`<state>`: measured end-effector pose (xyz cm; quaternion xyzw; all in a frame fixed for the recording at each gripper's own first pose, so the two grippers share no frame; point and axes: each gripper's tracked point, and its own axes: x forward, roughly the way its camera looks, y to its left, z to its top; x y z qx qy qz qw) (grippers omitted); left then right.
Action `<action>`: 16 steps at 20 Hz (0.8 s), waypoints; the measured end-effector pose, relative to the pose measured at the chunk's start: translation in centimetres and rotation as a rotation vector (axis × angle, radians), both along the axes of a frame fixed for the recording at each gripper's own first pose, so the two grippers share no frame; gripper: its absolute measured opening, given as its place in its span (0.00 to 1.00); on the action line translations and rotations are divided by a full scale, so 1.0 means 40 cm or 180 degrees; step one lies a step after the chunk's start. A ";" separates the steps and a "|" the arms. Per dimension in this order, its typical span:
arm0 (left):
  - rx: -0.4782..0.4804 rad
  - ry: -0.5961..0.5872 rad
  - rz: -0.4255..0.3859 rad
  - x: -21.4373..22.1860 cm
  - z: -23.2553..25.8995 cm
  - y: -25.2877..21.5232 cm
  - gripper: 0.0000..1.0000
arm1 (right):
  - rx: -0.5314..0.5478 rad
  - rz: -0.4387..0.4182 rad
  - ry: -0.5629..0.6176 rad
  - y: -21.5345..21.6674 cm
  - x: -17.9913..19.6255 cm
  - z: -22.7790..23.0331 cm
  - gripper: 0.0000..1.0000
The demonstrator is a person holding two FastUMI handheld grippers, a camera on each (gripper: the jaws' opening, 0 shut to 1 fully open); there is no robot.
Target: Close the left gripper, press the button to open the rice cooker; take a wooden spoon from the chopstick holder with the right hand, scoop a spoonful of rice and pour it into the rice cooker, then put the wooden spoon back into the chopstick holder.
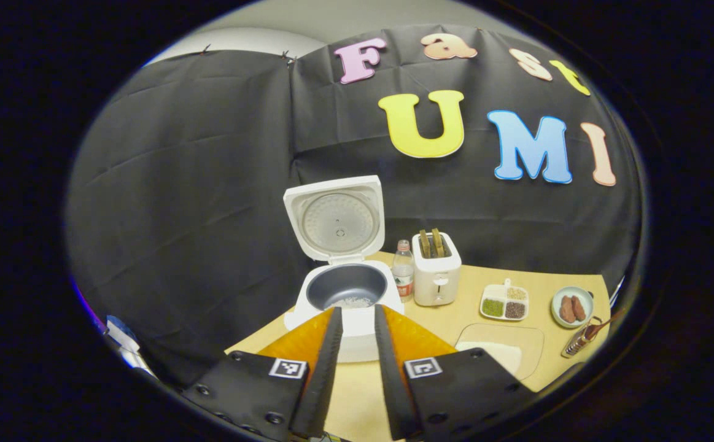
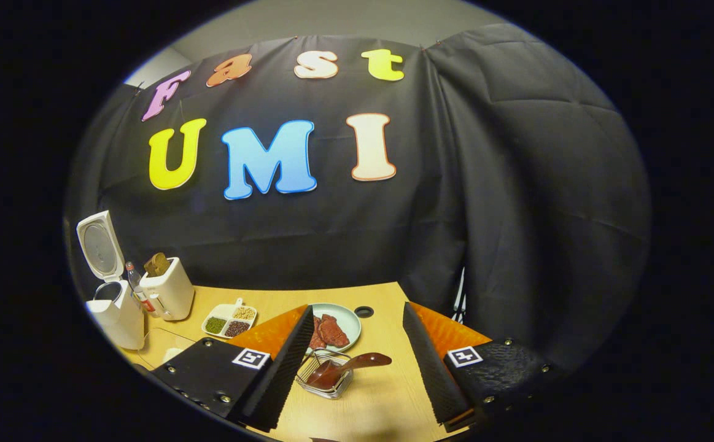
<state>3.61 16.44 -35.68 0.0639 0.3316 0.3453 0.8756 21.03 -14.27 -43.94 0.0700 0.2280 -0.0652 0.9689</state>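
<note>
On the table [image 2: 387, 393], straight ahead of the right claw [image 2: 357, 344], stood the wire holder [image 2: 326, 382] with the wooden spoon [image 2: 347, 366] in it. That claw hung wide open, gripping nothing, the holder framed between its fingers but nearer its left one. The spoon leaned out of the holder, its long axis slanting up and toward the claw's right. It lay close in front and slightly below, not yet touched.

Over on the left, the rice cooker [image 1: 347, 294] stood with its lid [image 1: 336, 218] upright, so the button step looked done. A little rice [image 1: 357, 301] showed in the bottom of the pot. The left claw [image 1: 357, 328] hung just before the cooker, its fingers a narrow gap apart and holding nothing, touching nothing I could make out.

The right hand was plainly the nearer to the spoon. Whether the rice in the pot meant the scoop had already been poured, I couldn't say. A tray of rice [image 1: 504, 350] lay on the table between cooker and holder.
</note>
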 end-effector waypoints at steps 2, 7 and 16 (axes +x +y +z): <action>0.0149 0.0080 -0.0022 -0.013 0.015 -0.025 0.55 | 0.0099 0.0035 0.0026 -0.001 0.024 -0.067 0.89; 0.0339 0.0157 -0.0144 -0.045 0.043 -0.077 0.72 | 0.0159 -0.0156 0.0295 -0.030 0.062 -0.238 0.78; 0.0299 0.0223 -0.0147 -0.100 0.064 -0.109 0.80 | 0.1075 -0.0305 0.0541 0.050 0.085 -0.361 0.30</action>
